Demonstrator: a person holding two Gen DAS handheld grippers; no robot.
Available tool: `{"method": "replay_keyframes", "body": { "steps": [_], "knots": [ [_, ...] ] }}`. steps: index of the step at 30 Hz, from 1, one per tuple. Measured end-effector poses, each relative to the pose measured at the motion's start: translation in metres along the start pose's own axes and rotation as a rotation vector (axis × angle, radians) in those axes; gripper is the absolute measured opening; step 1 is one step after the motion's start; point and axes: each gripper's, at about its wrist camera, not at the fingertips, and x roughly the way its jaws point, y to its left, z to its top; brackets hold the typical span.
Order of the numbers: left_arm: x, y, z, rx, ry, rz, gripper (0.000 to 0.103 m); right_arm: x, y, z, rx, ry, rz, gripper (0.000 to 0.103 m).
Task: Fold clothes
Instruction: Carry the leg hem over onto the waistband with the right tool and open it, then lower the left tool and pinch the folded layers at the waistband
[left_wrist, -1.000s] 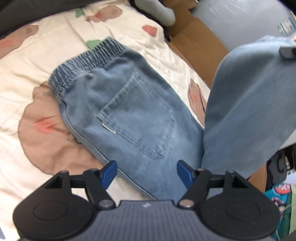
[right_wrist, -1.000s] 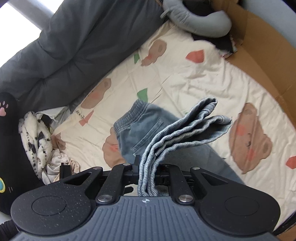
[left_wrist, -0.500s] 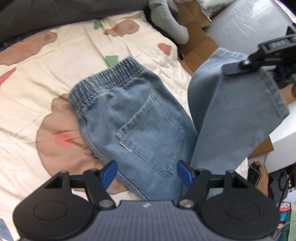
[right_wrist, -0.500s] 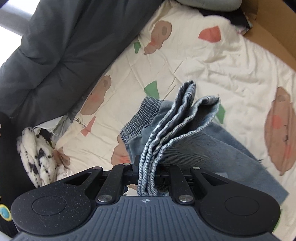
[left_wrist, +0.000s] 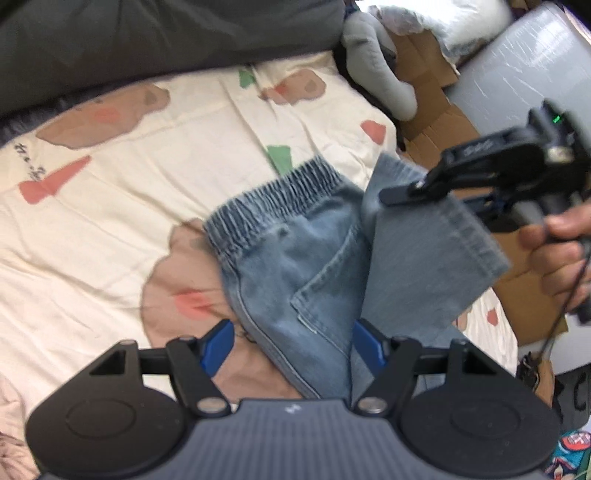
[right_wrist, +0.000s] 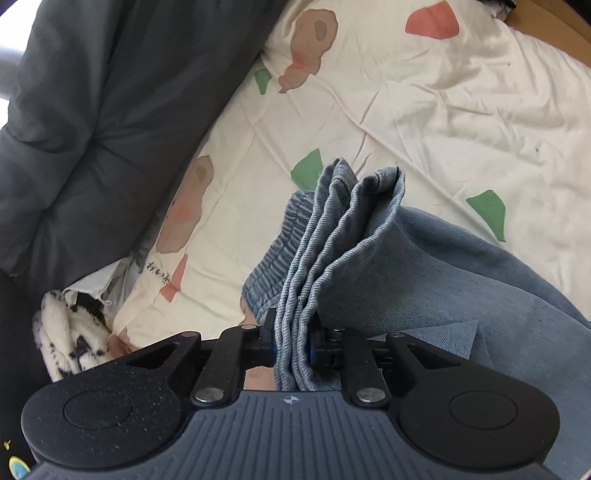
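Light blue jeans (left_wrist: 295, 266) lie on the cream bear-print sheet (left_wrist: 110, 221), elastic waistband (left_wrist: 273, 199) towards the far side and back pocket up. My right gripper (left_wrist: 399, 192) holds the leg ends (left_wrist: 424, 251) low over the seat, close to the waistband. In the right wrist view the bunched hems (right_wrist: 351, 206) fill the gap of my right gripper (right_wrist: 293, 332); its jaws are opening, with the denim still between the pads. My left gripper (left_wrist: 291, 341) hovers open over the near part of the jeans, holding nothing.
A dark grey duvet (right_wrist: 92, 110) lines the far-left side of the bed. A grey plush (left_wrist: 380, 74), cardboard (left_wrist: 432, 122) and a grey box (left_wrist: 524, 66) sit at the right. A black-and-white fuzzy cloth (right_wrist: 62, 332) lies at the bed's left corner. A hand (left_wrist: 557, 251) holds the right gripper.
The right gripper has come down with the leg ends, carrying them over the seat towards the waistband. The left gripper has drawn back a little, so more of the sheet shows.
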Motion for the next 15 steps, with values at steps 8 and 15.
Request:
{"method": "replay_keyframes", "body": {
  "steps": [8,15],
  "knots": [
    [-0.023,0.005,0.011,0.028,-0.024,0.053,0.074,0.024,0.0,0.006,0.044,0.013,0.065,0.026],
    [-0.032,0.004,0.008,-0.007,-0.043,0.076,0.074,-0.01,0.004,0.01,0.033,-0.029,0.162,0.028]
  ]
}}
